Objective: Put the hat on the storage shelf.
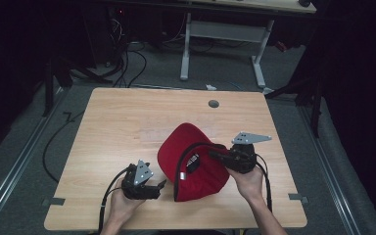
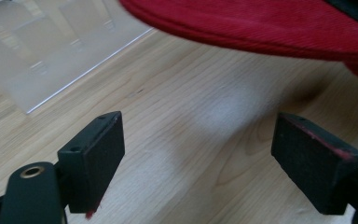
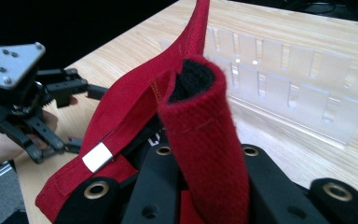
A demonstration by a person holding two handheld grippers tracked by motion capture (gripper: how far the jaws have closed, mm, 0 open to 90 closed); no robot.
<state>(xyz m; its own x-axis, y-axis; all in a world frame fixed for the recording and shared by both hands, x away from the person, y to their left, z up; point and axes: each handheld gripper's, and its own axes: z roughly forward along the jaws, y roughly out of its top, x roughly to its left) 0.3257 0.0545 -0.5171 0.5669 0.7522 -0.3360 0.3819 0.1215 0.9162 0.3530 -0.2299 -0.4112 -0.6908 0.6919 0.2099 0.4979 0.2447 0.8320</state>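
Light from above is shining on the wooden table (image 1: 127, 127), while the room around it is staying very dark. In the left gripper view, a pale glare spot is glowing mid-frame, and the red cap (image 2: 261, 23) at the top is looking blurry, casting a soft shadow.

Nothing here can be read: the black label inside the red cap (image 1: 194, 164) carries small white print, too blurred to make out, and its white tag (image 3: 97, 157) is blank.
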